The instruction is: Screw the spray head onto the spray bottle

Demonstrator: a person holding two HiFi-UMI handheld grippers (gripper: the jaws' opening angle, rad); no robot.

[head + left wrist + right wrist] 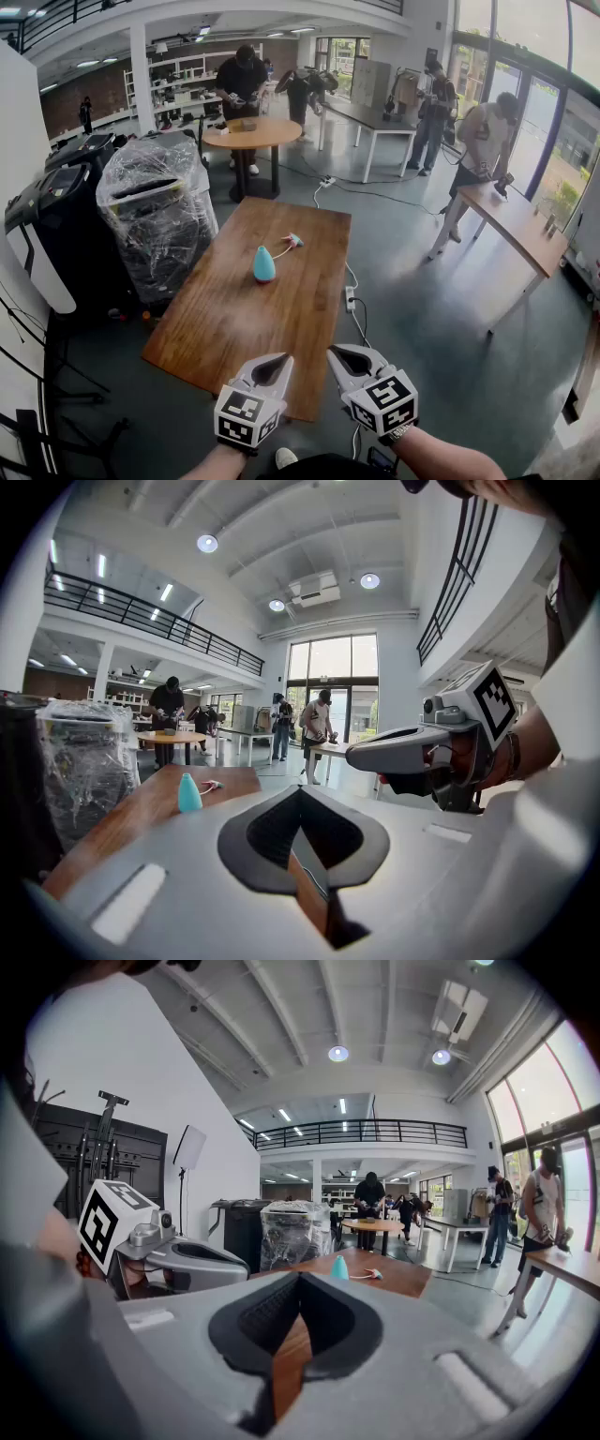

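Observation:
A teal drop-shaped spray bottle (264, 265) stands upright near the middle of the wooden table (225, 328); it also shows small in the left gripper view (189, 794) and the right gripper view (339, 1268). The spray head (292, 241), pink and light blue with a thin white tube, lies on the table just beyond the bottle to the right. My left gripper (273, 365) and right gripper (345, 357) hover side by side at the table's near edge, well short of the bottle. Both are shut with nothing between the jaws.
A plastic-wrapped machine (159, 208) and black equipment (56, 225) stand left of the table. A power strip and cable (350, 298) lie on the floor to the right. A round table (251, 134), other tables and several people are farther back.

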